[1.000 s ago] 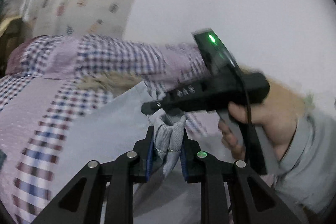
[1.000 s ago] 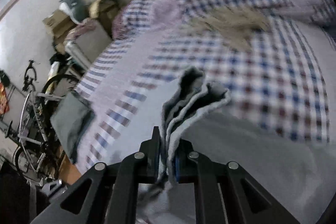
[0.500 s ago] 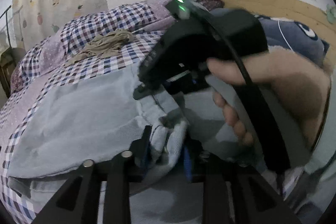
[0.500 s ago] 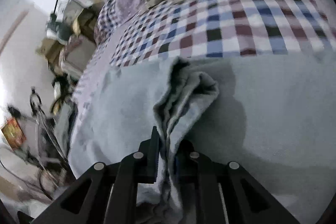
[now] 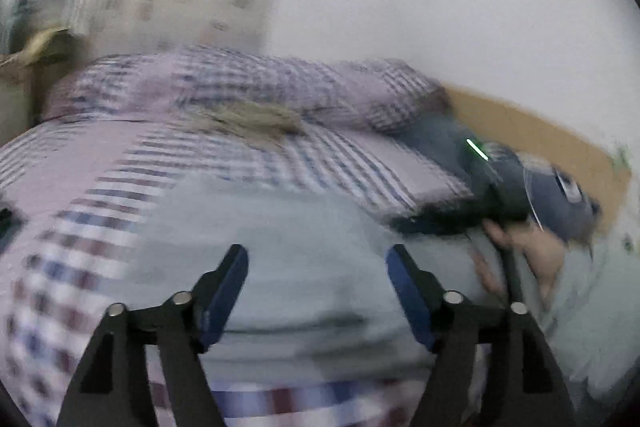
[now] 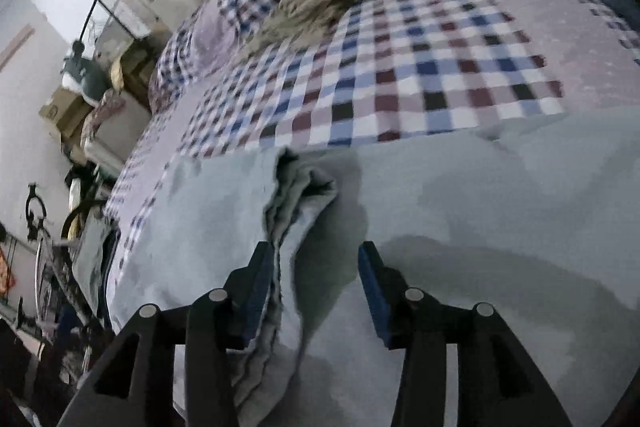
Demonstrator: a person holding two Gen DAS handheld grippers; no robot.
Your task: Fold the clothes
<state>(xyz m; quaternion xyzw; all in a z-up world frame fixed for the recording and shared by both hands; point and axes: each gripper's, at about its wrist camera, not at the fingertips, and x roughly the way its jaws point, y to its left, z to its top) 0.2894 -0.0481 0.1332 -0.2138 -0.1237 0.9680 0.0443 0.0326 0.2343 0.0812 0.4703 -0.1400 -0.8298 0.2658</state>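
Grey garment spread on the checked bed.
Left tool (image 5: 316, 259) stood wide open above the grey garment (image 5: 304, 247); right tool (image 6: 316, 259) gaped too, a bunched fold against its left finger, unclamped.

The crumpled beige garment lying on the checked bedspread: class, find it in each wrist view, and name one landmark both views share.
Left wrist view: the crumpled beige garment sits left of centre, in the upper half, blurred, just below the checked pillow.
Right wrist view: it lies in the upper middle, near the top of the bed.
Shared landmark: the pale grey-blue garment spread on the checked bedspread, filling the foreground of both.
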